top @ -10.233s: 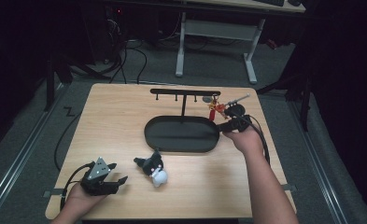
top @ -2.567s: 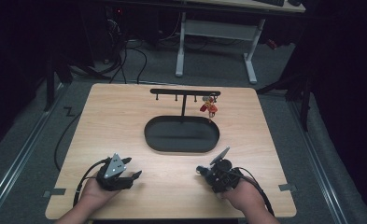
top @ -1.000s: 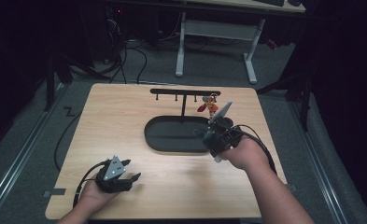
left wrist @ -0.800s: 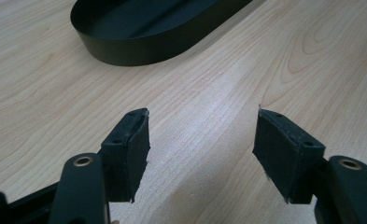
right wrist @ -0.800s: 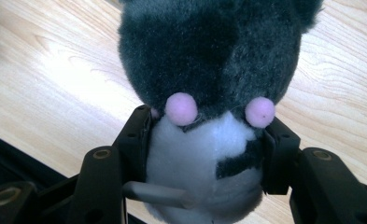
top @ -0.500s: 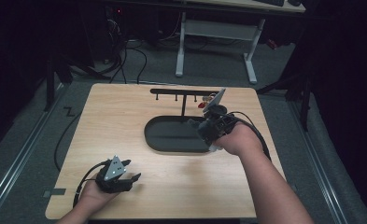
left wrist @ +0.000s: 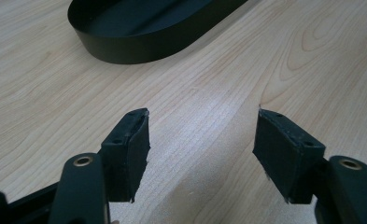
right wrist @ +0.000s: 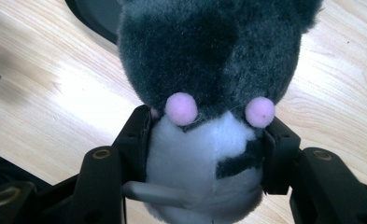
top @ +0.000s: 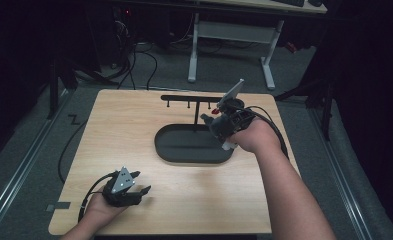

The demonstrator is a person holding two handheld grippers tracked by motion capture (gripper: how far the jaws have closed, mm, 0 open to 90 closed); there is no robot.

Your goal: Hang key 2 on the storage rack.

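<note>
A grey and white plush toy with two pink pompoms sits between the jaws of my right gripper, which is shut on its white belly. In the high view that gripper hangs over the right end of the black oval tray, just in front of the black hook rack. My left gripper rests on the table near the front left corner. Its jaws stand open over bare wood in the left gripper view, with the tray farther ahead.
A small red item hangs from the rack beside the right gripper. The wooden table has bare wood left of the tray and along the front. Cables trail from both grippers. Dark floor and desk legs surround the table.
The right gripper, holding the plush toy, has risen from the front right of the table and moved back to the tray's right end near the rack. The left gripper has stayed put.
</note>
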